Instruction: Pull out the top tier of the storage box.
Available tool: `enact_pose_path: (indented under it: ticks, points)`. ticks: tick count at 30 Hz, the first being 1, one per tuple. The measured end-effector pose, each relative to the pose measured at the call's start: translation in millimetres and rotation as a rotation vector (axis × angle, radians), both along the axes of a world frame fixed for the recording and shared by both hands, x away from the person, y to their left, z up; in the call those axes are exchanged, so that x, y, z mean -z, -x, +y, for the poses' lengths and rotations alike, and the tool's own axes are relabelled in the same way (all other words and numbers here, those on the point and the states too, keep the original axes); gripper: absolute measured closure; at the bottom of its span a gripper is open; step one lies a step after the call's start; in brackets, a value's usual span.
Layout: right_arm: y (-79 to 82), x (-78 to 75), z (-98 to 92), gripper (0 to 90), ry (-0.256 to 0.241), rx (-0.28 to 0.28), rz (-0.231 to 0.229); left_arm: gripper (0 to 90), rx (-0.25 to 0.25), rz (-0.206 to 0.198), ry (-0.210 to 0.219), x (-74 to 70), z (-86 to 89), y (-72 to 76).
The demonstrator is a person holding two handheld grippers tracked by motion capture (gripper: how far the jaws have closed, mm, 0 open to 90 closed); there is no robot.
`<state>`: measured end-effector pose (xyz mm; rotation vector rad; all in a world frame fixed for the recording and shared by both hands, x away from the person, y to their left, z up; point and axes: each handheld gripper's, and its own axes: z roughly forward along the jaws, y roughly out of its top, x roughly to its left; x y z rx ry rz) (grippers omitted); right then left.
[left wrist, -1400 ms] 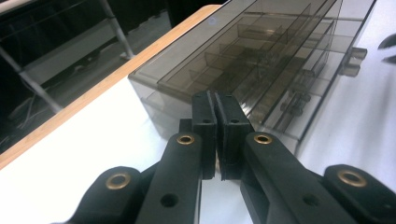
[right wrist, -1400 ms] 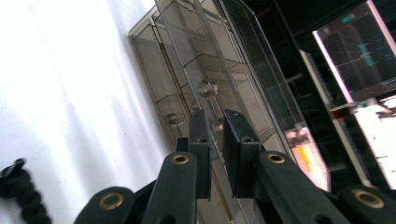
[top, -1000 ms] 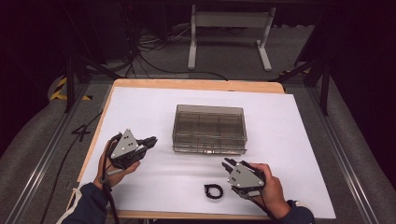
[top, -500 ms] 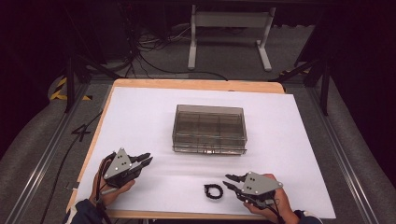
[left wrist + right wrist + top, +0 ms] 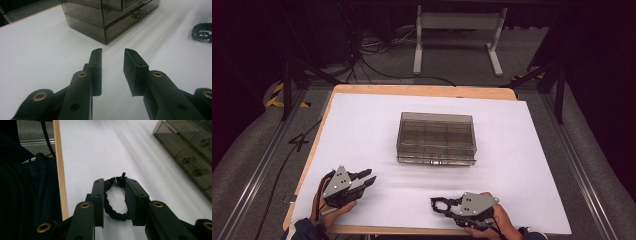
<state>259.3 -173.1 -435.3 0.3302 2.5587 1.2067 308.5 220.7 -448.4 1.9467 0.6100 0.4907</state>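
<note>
- My right gripper (image 5: pixel 113 195) straddles the black bracelet (image 5: pixel 113 213) with parted jaws, on the bench (image 5: pixel 522 150) nearer me than the drawer box (image 5: pixel 436 137).
- My left gripper (image 5: pixel 113 67) hangs open, empty, left of that box.

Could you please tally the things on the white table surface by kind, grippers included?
Drawer box: 1
Black bracelet: 1
Grippers, left gripper and right gripper: 2
Total: 4

The left tongs (image 5: pixel 113 72) gape over the white table (image 5: pixel 37 50), facing the smoky drawer box (image 5: pixel 110 17).
</note>
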Motion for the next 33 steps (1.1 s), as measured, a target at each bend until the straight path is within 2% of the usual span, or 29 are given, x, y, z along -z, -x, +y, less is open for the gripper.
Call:
enact_pose_path:
  ticks: [6, 13, 18, 22, 25, 30, 33]
  points:
    - [0.1, 4.4, 5.2, 67.8, 0.016, -0.023, 0.011, 67.7, 0.008, 0.003, -0.003, 0.3, -1.2, -0.4]
    - [-0.1, 3.0, 6.3, 68.3, 0.012, -0.028, -0.001, 66.3, 0.016, 0.01, -0.001, 0.9, -2.9, 0.0]
    - [-2.5, -4.0, 2.8, 69.1, -0.009, -0.011, -0.028, 64.0, 0.036, 0.015, -0.002, -0.1, -6.8, 0.5]
    - [-8.2, -16.1, -7.4, 69.3, -0.041, 0.033, -0.061, 58.1, 0.057, 0.015, 0.004, -5.7, -13.8, -4.2]
    - [-15.9, -28.4, -24.6, 70.2, -0.082, 0.11, -0.094, 57.6, 0.065, -0.003, 0.013, -11.6, -21.3, -9.9]
    - [-25.9, -36.8, -51.3, 69.8, -0.122, 0.229, -0.111, 54.3, 0.075, -0.01, 0.001, -18.0, -34.7, -20.3]
    - [-26.8, -38.4, -55.6, 69.4, -0.121, 0.246, -0.126, 52.6, 0.073, -0.014, 0.009, -21.2, -38.5, -25.4]
